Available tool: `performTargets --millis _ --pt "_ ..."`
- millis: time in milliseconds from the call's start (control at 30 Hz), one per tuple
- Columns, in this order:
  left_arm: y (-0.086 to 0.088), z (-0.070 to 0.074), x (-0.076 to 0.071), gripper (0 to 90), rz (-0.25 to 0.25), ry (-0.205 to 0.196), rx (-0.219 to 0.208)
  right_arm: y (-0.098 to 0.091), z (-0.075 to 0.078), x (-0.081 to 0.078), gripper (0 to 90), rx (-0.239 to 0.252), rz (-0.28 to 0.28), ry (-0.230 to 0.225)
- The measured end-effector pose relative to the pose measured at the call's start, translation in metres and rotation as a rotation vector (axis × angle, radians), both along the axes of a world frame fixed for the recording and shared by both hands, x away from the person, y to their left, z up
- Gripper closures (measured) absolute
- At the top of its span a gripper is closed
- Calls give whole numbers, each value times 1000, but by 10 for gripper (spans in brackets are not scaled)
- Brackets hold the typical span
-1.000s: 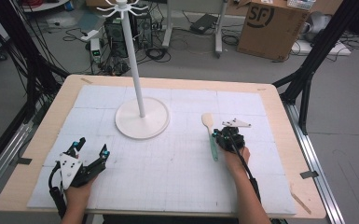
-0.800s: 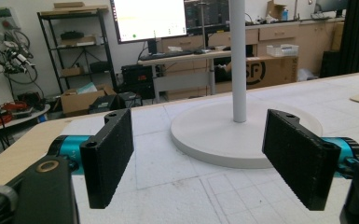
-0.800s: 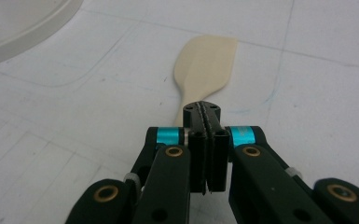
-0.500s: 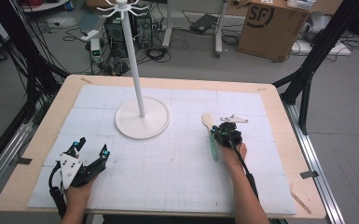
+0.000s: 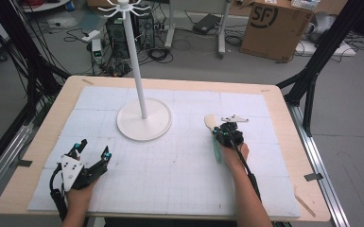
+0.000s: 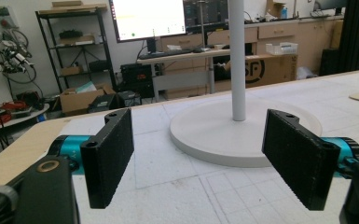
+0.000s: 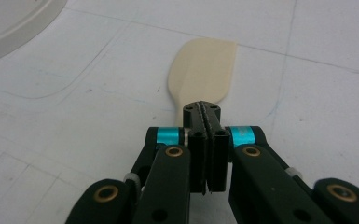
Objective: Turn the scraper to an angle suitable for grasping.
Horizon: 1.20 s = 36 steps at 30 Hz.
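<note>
While both grippers sit low over the white mat, the entries run as follows.

Right gripper (image 7: 206, 140): jaws closed flat together, no gap showing between the pads; seen from above (image 5: 228, 134) it sits right of centre on the mat, over the spatula.
Grip: whether the closed jaws pinch the spatula's neck or merely lie above it cannot be told; the pads meet right where the blade narrows.
Spatula (image 7: 204, 72): cream blade lying flat on the mat, pointing away from the right gripper; in the high view (image 5: 212, 124) the blade lies toward the far side, with a green handle running back beside the right hand (image 5: 234, 153).
Left gripper (image 6: 200, 158): jaws wide apart, nothing between them, touching nothing; in the high view (image 5: 94, 151) it rests near the left front corner of the mat.
Left pads (image 6: 109, 154): black, ribbed, facing each other across bare mat.
Stand (image 5: 144, 120): white round base with an upright pole, left of centre on the mat (image 5: 179, 175); well apart from the spatula, and ahead of the left gripper.
Table (image 5: 42, 156): pale wood edge showing round the mat.
</note>
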<state>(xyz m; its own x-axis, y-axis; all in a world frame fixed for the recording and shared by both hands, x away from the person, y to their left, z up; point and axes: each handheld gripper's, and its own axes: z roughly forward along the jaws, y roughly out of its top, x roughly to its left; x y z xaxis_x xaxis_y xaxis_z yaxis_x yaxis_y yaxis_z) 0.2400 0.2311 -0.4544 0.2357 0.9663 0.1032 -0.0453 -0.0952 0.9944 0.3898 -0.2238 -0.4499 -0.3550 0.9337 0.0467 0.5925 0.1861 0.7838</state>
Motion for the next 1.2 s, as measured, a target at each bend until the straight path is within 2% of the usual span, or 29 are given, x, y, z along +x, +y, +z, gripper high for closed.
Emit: performTargets --millis 267,567,833,967,1200 --pt "0 0 0 256 -1 3 3 3 0 -1 900 17 35 -3" --pt "0 0 0 257 -1 2 1 7 1 -3 900 9 76 -3" --pt "0 0 0 258 -1 4 4 5 0 0 900 16 29 1" --pt "0 0 0 258 -1 5 5 7 0 1 900 -3 50 9" --pt "0 0 0 259 -3 8 5 10 0 -1 900 8 85 3"
